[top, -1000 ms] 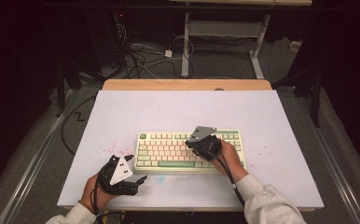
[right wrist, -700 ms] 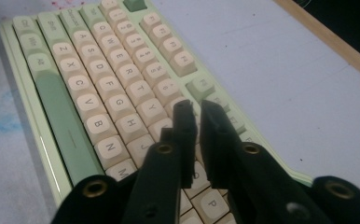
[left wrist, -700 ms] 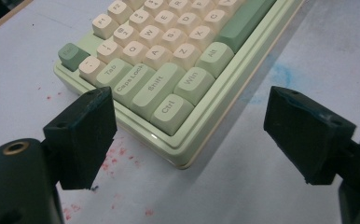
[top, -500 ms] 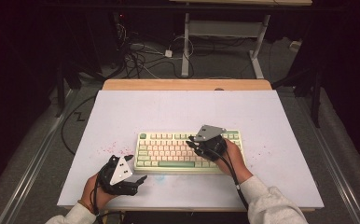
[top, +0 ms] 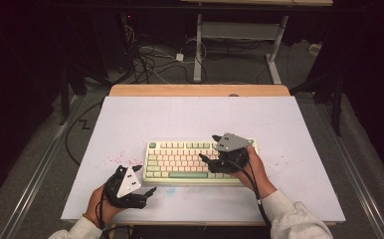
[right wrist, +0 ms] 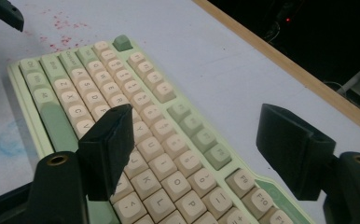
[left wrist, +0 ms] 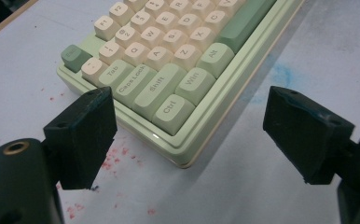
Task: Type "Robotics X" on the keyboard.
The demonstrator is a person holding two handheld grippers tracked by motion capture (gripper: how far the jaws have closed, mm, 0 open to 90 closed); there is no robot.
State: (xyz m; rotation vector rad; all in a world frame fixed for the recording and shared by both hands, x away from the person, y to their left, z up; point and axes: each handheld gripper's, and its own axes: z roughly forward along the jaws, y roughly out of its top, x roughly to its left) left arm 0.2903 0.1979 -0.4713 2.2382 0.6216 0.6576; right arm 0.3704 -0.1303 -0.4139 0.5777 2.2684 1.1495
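The keyboard (top: pixel 200 162) lay flat near the tabletop's (top: pixel 195 114) front edge, every visible key in place, while the right gripper (top: pixel 211 160), jaws just opened wide and empty, hovered over its right half and the left gripper (top: pixel 147 191), also wide, waited off its front-left corner, so work seemingly remained.

I see the keyboard (top: pixel 190 162) as the only raised obstacle on the white worktop (top: pixel 195 117), lying near its front edge. Behind it the board lies bare right back to the wooden strip (top: pixel 200 90), so I can pass freely there. The left tongs (top: pixel 147 193) sit just off the keyboard's front-left corner, jaws wide with nothing between them. The right tongs (top: pixel 207 158) hang over the keys on the right, jaws just opened, nothing between them. To either side I have open surface.
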